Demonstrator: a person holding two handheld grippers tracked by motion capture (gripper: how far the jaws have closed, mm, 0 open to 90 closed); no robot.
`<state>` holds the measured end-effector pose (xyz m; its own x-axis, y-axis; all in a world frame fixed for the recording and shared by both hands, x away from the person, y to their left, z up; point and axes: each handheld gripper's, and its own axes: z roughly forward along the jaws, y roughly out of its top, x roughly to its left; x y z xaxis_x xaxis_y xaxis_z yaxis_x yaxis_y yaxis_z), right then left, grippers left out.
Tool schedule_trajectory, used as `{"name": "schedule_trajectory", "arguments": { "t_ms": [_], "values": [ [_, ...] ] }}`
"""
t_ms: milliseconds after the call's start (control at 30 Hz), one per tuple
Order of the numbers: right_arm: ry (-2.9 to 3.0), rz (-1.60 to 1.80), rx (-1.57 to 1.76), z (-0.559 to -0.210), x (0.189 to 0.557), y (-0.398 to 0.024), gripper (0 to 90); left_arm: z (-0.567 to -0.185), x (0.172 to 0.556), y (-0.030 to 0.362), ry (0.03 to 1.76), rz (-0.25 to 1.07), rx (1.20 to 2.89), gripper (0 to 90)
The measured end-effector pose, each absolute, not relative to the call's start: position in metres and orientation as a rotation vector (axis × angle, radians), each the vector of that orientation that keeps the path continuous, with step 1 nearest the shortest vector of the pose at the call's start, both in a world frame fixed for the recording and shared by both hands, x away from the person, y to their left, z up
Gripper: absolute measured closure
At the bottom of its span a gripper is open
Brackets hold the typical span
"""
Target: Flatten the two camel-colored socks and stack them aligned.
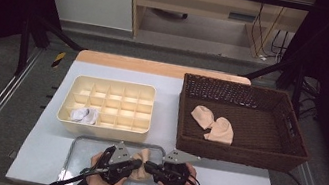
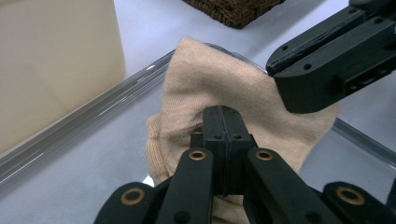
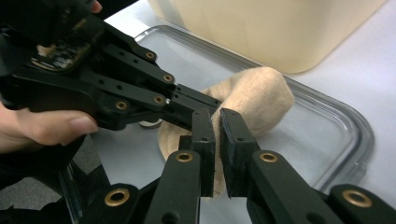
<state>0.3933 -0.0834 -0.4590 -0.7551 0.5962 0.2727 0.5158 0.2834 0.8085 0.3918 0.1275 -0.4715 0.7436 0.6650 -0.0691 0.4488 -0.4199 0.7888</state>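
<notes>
A beige sock (image 1: 142, 161) hangs just over a shiny tray (image 1: 74, 158) at the table's front edge, and both grippers pinch it. My left gripper (image 1: 138, 163) comes in from the left, its jaws pressed together on a fold of the sock (image 2: 219, 84). The right gripper (image 1: 146, 165) meets it from the right. In the right gripper view its jaws (image 3: 217, 126) clamp a thin edge of the sock (image 3: 254, 95), close beside the left gripper's tips (image 3: 203, 100). The sock's rounded end points toward the tray's far rim (image 3: 355, 135).
A cream compartment box (image 1: 113, 83) stands behind the tray, with something white and crumpled (image 1: 83, 115) in its front left cell. To the right is a brown wicker basket (image 1: 238, 155) with two more beige socks (image 1: 202, 115) (image 1: 221, 130).
</notes>
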Motion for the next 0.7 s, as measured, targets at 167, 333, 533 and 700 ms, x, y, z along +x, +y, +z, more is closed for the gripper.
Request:
{"name": "schedule_trajectory", "arguments": {
  "t_ms": [167, 333, 533, 700],
  "values": [
    [2.434, 1.488, 1.083, -0.459, 0.393, -0.086, 85.2, -0.461, 0.386, 0.137, 0.818, 0.341, 2.074, 89.6],
    [2.439, 1.477, 1.093, -0.459, 0.393, -0.086, 85.1, -0.456, 0.378, 0.162, 0.85, 0.36, 2.054, 89.4],
    [2.445, 1.454, 1.083, -0.46, 0.394, -0.083, 84.8, -0.468, 0.373, 0.179, 0.887, 0.385, 2.079, 89.3],
    [2.46, 1.45, 1.05, -0.459, 0.394, -0.077, 84.8, -0.475, 0.375, 0.176, 0.894, 0.37, 2.095, 89.5]
  ]
}}
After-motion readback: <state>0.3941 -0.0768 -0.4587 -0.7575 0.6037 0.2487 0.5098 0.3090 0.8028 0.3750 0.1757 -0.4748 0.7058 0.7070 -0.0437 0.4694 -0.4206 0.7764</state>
